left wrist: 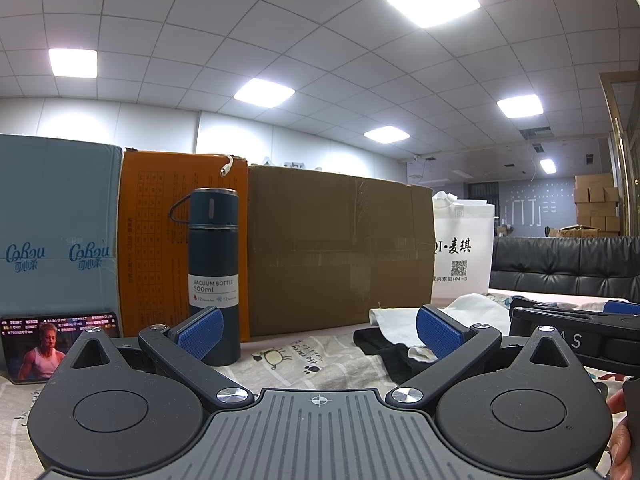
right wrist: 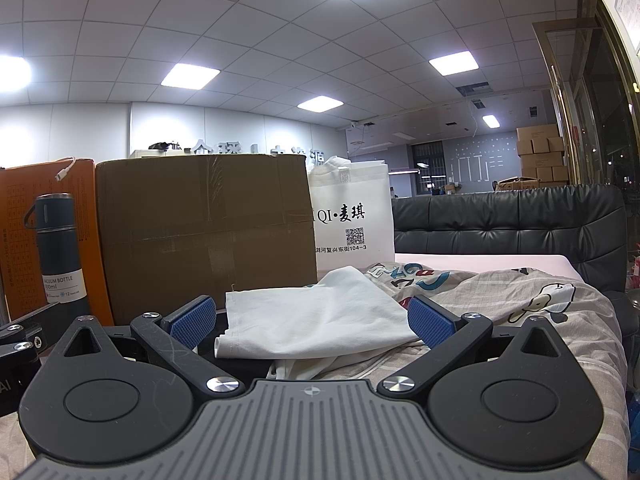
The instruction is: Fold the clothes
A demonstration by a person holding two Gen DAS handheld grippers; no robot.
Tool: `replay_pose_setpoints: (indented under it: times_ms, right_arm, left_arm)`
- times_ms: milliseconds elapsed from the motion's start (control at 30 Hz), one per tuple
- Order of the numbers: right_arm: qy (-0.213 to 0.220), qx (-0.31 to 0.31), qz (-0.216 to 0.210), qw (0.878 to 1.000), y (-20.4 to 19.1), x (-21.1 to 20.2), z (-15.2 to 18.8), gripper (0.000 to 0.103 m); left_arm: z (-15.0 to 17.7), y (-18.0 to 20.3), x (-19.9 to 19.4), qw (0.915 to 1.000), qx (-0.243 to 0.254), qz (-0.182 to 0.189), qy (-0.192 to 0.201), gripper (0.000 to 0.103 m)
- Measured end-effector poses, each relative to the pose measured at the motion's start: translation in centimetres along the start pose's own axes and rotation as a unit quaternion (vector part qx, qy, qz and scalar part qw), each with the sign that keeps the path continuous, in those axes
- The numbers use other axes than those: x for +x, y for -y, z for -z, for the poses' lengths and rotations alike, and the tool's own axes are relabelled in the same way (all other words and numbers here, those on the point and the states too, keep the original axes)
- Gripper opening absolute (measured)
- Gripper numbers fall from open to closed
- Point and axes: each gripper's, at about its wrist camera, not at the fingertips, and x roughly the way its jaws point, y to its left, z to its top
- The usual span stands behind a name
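Note:
A white garment (right wrist: 320, 320) lies loosely heaped on the printed bedsheet (right wrist: 520, 320), right in front of my right gripper (right wrist: 312, 322), which is open and empty with the cloth between its blue pads. In the left wrist view the white garment (left wrist: 472, 312) lies ahead to the right, with a black garment (left wrist: 384, 348) beside and under it. My left gripper (left wrist: 318, 334) is open and empty, low over the sheet (left wrist: 304, 364). The right gripper's black body (left wrist: 572, 332) shows at the left view's right edge.
A dark blue vacuum bottle (left wrist: 213, 272) stands ahead left. Behind it are an orange box (left wrist: 160, 240), a brown cardboard box (left wrist: 340, 256), a blue carton (left wrist: 56, 224) and a white tote bag (left wrist: 464, 256). A phone (left wrist: 60, 344) leans at left. A black sofa (right wrist: 508, 224) is behind.

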Motion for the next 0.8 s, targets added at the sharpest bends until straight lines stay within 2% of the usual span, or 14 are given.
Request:
replay_pose_setpoints:
  times_ms: [800]
  right_arm:
    - [0.0, 0.0, 0.0, 1.0, 0.02, 0.01, 0.0, 0.103]
  left_arm:
    - [0.03, 0.05, 0.05, 1.0, 0.0, 0.003, 0.001, 0.103]
